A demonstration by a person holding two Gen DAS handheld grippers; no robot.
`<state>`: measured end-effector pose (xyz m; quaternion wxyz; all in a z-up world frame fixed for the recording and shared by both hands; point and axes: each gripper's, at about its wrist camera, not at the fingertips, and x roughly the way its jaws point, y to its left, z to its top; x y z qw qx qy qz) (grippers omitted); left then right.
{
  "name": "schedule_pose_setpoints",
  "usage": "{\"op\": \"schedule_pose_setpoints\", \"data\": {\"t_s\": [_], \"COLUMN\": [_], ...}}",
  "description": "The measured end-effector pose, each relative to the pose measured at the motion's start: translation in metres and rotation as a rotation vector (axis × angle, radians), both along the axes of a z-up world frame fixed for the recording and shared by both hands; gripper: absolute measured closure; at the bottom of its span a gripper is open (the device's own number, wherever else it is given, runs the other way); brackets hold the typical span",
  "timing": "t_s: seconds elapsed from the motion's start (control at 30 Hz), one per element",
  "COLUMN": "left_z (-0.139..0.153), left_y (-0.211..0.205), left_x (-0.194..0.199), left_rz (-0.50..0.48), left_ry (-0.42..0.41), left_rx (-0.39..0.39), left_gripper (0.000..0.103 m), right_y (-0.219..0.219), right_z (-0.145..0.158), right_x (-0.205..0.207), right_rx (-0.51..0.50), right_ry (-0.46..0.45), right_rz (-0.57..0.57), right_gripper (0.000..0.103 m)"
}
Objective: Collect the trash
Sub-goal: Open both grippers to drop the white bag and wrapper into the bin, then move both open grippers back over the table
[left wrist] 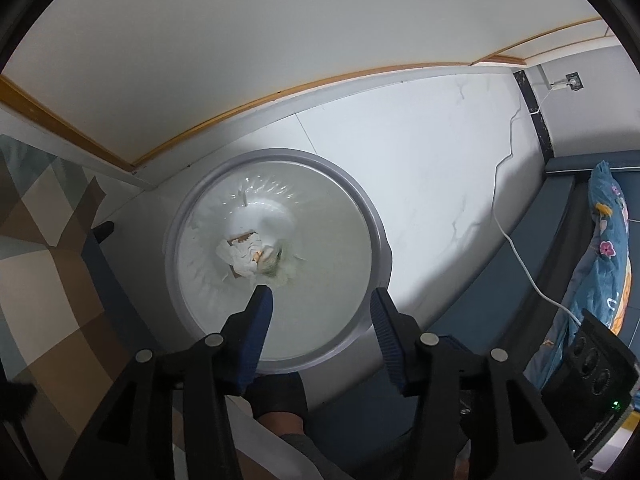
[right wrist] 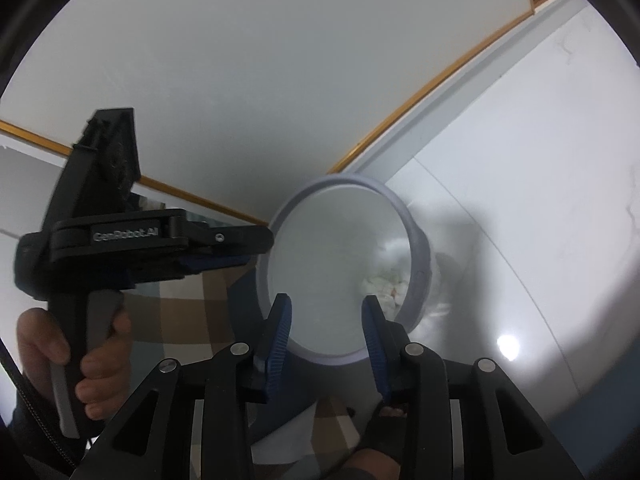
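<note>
A round grey trash bin (left wrist: 376, 232) with a white liner stands on the floor; crumpled white tissue and scraps (left wrist: 250, 256) lie at its bottom. My left gripper (left wrist: 320, 300) is open and empty, right above the bin's mouth. In the right wrist view the bin (right wrist: 416, 248) shows from the side, with white trash (right wrist: 386, 284) inside. My right gripper (right wrist: 326, 312) is open and empty, above the bin's near rim. The left gripper's body (right wrist: 132, 236) shows at left, held by a hand.
White tiled floor (left wrist: 432, 168) surrounds the bin, with a white wall and wooden skirting (left wrist: 240, 108) behind. A checked brown cloth (left wrist: 44, 256) lies left. A white cable (left wrist: 516, 248) runs over the floor. A blue patterned bundle (left wrist: 608, 240) lies at right.
</note>
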<state>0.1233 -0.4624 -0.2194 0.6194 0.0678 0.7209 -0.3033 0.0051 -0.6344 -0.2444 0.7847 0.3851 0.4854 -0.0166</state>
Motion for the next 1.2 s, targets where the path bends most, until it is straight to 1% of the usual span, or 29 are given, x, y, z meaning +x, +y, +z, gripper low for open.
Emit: {"op": "schedule_pose_setpoints", "data": {"t_s": [0.1, 0.17, 0.23, 0.27, 0.43, 0.53, 0.6, 0.67, 0.77, 0.87, 0.93, 1.0, 1.03, 1.1, 1.13, 1.2], "left_z": [0.008, 0.016, 0.026, 0.032, 0.070, 0.093, 0.114, 0.129, 0.152, 0.174, 0.186, 0.201, 0.207, 0.217, 0.223, 0.233], "left_y": [0.004, 0.010, 0.018, 0.022, 0.045, 0.059, 0.074, 0.088, 0.113, 0.140, 0.160, 0.183, 0.191, 0.208, 0.215, 0.236], "left_x": [-0.001, -0.002, -0.004, -0.006, -0.013, -0.021, -0.029, -0.034, -0.045, -0.051, -0.054, -0.057, -0.059, -0.061, -0.062, -0.066], "left_rz": [0.006, 0.009, 0.020, 0.027, 0.058, 0.050, 0.058, 0.070, 0.086, 0.142, 0.185, 0.233, 0.252, 0.281, 0.296, 0.331], "left_ry": [-0.022, -0.049, -0.089, -0.109, -0.205, -0.256, -0.320, -0.365, -0.437, -0.495, -0.523, -0.577, -0.604, -0.631, -0.640, -0.662], "left_rx": [-0.001, -0.001, 0.021, 0.027, -0.012, -0.029, -0.032, -0.050, -0.072, -0.093, -0.110, -0.113, -0.113, -0.124, -0.130, -0.145], "left_gripper": [0.057, 0.054, 0.040, 0.039, 0.038, 0.038, 0.038, 0.038, 0.038, 0.038, 0.038, 0.038, 0.038, 0.038, 0.037, 0.036], "right_y": [-0.001, -0.001, -0.003, -0.003, -0.004, 0.002, 0.005, 0.009, 0.015, 0.022, 0.028, 0.037, 0.041, 0.048, 0.053, 0.065], "right_z": [0.009, 0.015, 0.022, 0.027, 0.051, 0.073, 0.090, 0.106, 0.121, 0.138, 0.153, 0.165, 0.178, 0.195, 0.211, 0.229], "right_x": [-0.003, -0.005, -0.007, -0.008, -0.013, -0.014, -0.017, -0.021, -0.026, -0.031, -0.035, -0.036, -0.039, -0.041, -0.046, -0.048], "right_rx": [-0.011, -0.021, -0.023, -0.027, -0.041, -0.072, -0.095, -0.117, -0.124, -0.119, -0.123, -0.129, -0.139, -0.164, -0.198, -0.244], "right_ry": [-0.018, -0.025, -0.034, -0.040, -0.072, -0.106, -0.135, -0.161, -0.181, -0.208, -0.234, -0.264, -0.290, -0.322, -0.347, -0.379], "right_rz": [0.004, 0.002, -0.002, -0.008, -0.020, -0.013, -0.010, -0.014, -0.017, -0.018, -0.014, -0.018, -0.020, -0.018, -0.012, -0.002], "right_gripper": [0.067, 0.067, 0.067, 0.067, 0.067, 0.067, 0.062, 0.059, 0.059, 0.058, 0.055, 0.050, 0.049, 0.046, 0.045, 0.038]}}
